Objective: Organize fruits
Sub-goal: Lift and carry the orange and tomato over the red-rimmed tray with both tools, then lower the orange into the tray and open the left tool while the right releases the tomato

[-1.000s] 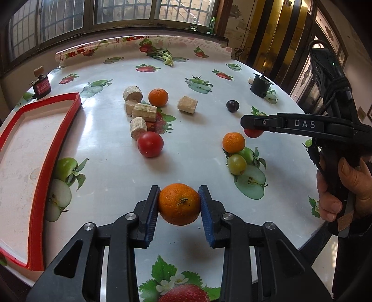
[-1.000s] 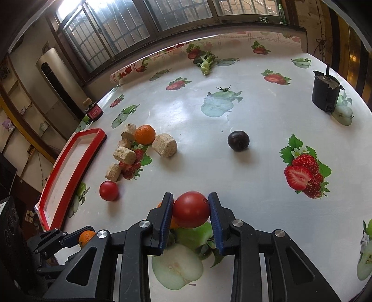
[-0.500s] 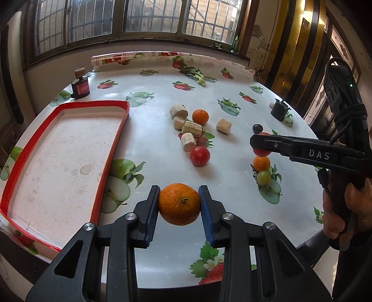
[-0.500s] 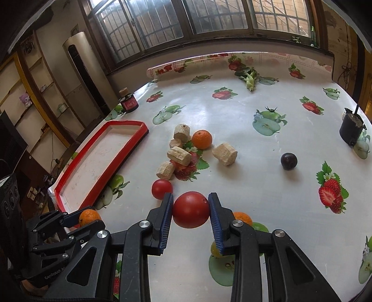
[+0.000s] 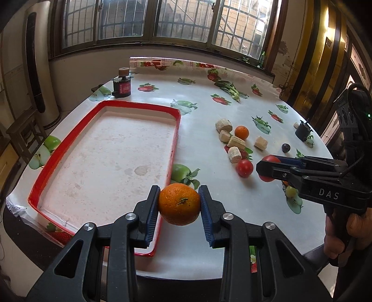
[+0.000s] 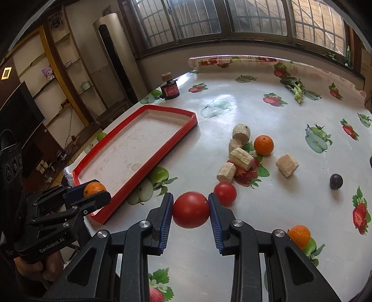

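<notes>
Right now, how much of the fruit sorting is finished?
Nothing looks delivered yet: the red tray holds no fruit. In hand: the left gripper grips an orange near the tray's corner, and the right gripper grips a red tomato. Left on the table: a second tomato, two oranges, a dark plum and a small green fruit.

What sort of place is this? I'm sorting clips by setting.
Probably a home living or dining room: a round table under a fruit-print plastic tablecloth, barred windows, a tall floor-standing air conditioner, wall shelves holding a purple plush toy.
</notes>
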`<state>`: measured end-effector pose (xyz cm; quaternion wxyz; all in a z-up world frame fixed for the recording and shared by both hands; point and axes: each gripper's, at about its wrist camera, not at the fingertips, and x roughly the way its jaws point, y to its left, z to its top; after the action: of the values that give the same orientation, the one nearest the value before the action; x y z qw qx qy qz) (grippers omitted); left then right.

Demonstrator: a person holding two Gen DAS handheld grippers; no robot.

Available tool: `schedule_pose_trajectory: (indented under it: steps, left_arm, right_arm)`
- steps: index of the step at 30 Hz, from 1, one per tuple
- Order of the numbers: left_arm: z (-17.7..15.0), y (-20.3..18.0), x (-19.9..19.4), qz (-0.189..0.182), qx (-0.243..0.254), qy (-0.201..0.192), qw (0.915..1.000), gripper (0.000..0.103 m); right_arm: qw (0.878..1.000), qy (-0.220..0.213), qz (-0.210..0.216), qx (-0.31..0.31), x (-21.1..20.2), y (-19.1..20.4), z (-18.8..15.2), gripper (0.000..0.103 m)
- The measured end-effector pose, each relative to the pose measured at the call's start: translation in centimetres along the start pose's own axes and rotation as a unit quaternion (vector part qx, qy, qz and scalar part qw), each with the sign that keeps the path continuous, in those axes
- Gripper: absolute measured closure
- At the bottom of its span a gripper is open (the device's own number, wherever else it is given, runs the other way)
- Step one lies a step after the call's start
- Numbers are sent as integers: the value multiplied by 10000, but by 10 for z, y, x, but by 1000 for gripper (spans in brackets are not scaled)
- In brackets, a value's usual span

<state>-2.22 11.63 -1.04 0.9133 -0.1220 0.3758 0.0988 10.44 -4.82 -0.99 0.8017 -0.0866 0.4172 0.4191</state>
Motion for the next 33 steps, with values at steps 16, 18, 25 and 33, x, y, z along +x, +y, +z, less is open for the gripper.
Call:
schedule_pose_trajectory:
  steps: [16,18,25,33]
  left_arm:
    - [10,65,-3,476,-532,-111,9974,72]
    - [10,72,-3,518,-576,-112,9969,72]
    - [13,87,3,617,-720,-77,9955,72]
    - [18,101,16,738,-802,-1,9940,72]
  right_arm:
    - [9975,136,409,-552,43,57,31,71]
    - [9972,159,439,-580,48,60,34,71]
    - [9961,185,561,-648,63,70,44,71]
    - [9946,263,688,-727,93,84,65,71]
